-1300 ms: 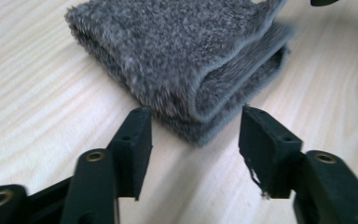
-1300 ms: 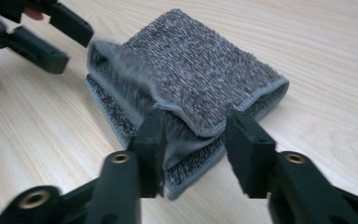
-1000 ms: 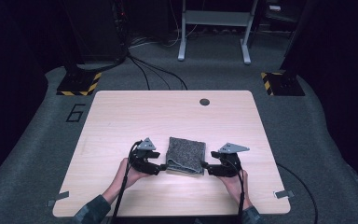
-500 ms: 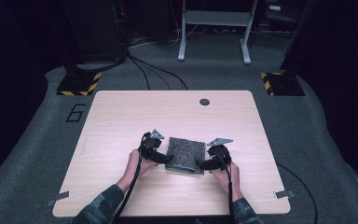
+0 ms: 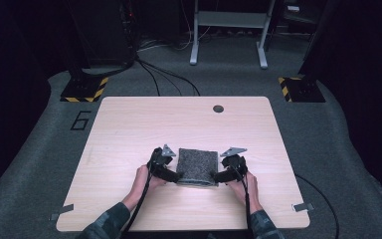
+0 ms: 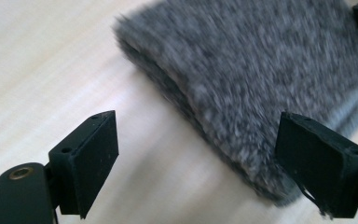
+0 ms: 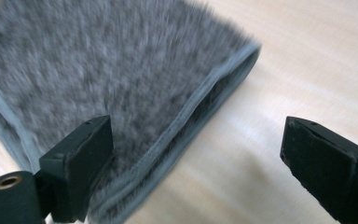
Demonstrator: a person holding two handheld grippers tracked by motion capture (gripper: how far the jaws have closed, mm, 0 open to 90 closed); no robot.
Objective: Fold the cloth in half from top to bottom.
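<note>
Towel (image 5: 197, 166), grey and folded into a thick pad, lies flat on the table (image 5: 129, 129) at about 6 o'clock, near your edge; it's close to square, its slightly longer axis running 12 to 6. Your left gripper (image 5: 171, 174) sits at its 9 o'clock side and your right gripper (image 5: 220, 175) at 3 o'clock, and both sets of jaws have just been opening, pads clear of the cloth. Risk: pinch only the top layer and the fold will peel open, or uneven bites will skew it
</note>
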